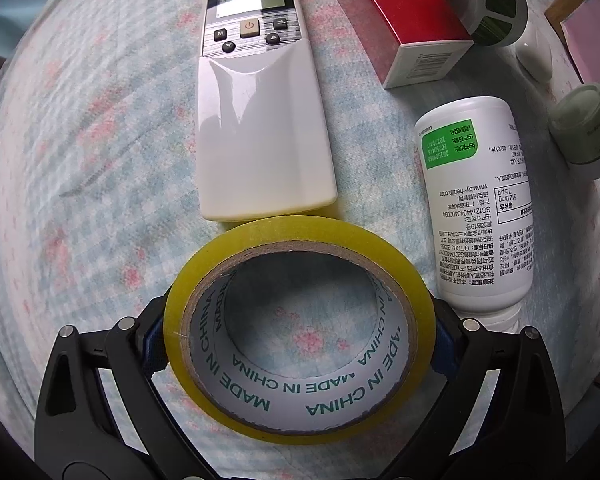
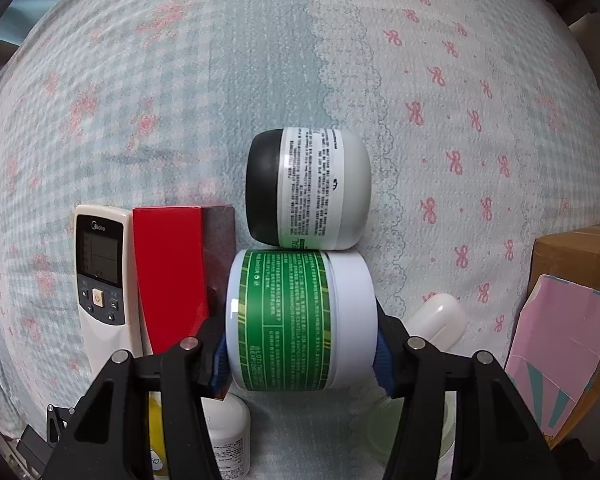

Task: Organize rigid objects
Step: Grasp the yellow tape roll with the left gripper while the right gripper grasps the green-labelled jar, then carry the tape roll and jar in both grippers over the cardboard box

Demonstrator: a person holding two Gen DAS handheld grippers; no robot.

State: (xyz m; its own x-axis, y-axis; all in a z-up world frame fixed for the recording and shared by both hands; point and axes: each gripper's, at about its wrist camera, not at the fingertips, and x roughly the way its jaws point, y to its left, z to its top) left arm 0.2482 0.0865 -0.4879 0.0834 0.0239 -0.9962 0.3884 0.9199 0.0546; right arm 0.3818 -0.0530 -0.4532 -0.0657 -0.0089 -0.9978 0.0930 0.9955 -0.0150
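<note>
My left gripper (image 1: 298, 338) is shut on a yellow tape roll (image 1: 228, 408), held just in front of a white Midea remote (image 1: 256, 120) that lies on the checked cloth. My right gripper (image 2: 300, 354) is shut on a white jar with a green label (image 2: 296, 320), lying on its side. A grey jar with a black lid (image 2: 308, 188) lies touching it just beyond. The remote (image 2: 100, 280) and a red box (image 2: 172, 272) lie side by side to the left of the jars.
A white supplement bottle (image 1: 480, 200) lies right of the tape, with a small pale green jar (image 1: 584, 128) further right. The red box (image 1: 396, 16) sits beyond it. A cardboard box (image 2: 580, 256) and pink carton (image 2: 560, 344) stand at the right. A white capsule-shaped object (image 2: 436, 320) lies nearby.
</note>
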